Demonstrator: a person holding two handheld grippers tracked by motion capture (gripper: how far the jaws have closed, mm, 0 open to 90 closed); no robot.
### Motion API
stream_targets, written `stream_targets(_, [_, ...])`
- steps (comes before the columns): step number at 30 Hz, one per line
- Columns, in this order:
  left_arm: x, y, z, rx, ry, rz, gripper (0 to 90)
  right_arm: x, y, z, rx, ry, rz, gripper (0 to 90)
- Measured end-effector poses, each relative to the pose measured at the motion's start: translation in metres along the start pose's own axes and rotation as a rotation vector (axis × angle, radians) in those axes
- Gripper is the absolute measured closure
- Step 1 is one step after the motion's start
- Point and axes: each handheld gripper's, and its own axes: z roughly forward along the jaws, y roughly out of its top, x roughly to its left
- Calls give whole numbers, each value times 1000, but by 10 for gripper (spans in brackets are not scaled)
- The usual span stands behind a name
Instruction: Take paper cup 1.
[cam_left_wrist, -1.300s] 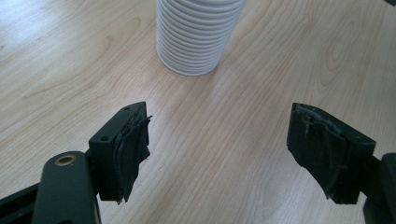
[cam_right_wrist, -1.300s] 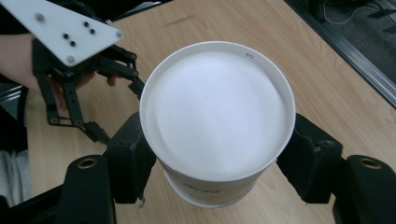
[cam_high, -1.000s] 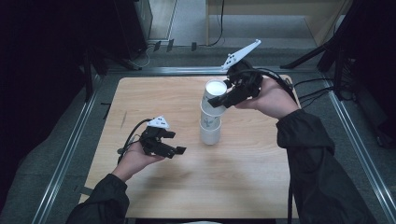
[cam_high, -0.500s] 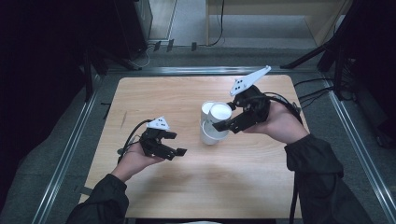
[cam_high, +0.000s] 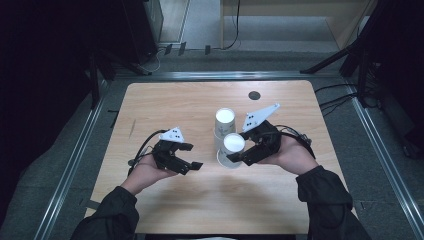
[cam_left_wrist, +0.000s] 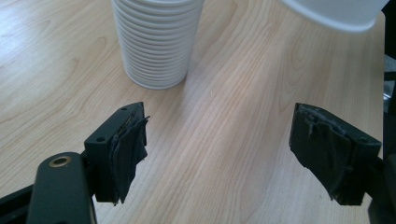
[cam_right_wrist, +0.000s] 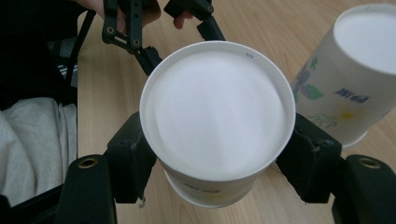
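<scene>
The paper cup (cam_right_wrist: 217, 121), upside down with its white base facing up, is clamped across its wall by the right tongs (cam_high: 243, 156), whose jaws press on both sides. It hangs low over the desk (cam_high: 165, 100), just in front of the stack of cups (cam_high: 224, 125) on the person's side. One cup thus seems already pulled off the stack, and setting it down is what is in hand; whether its rim already touches the wood is hard to tell from the high view. What is left, by this reading, is to let go of it and deal with the many cups nested in the stack. The left tongs (cam_high: 187, 160) are parted and hold nothing, low over bare wood to the left, with the stack's ribbed rims ahead of them.
</scene>
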Motion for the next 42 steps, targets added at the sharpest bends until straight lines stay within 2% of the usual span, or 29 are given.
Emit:
stream_targets(7, [-5,2,5,-3,-18,34,190,-1,-20,20,-6,11,15,327])
stream_targets(11, [-9,4,11,-2,-40,47,190,-2,-26,25,-15,18,22,327])
stream_targets(15, [-13,5,18,-4,-72,55,190,-3,-35,32,-34,24,49,328])
stream_targets(20, [-18,8,23,-11,-97,70,190,-2,-41,41,-34,38,51,327])
stream_targets(27, [-24,11,33,-17,-148,95,191,0,-41,47,-40,59,51,327])
stream_targets(33, [-27,12,40,-6,-164,116,191,1,-38,49,-54,89,74,327])
stream_targets(42, [-32,13,44,-10,-183,128,196,6,-33,51,-74,123,66,329])
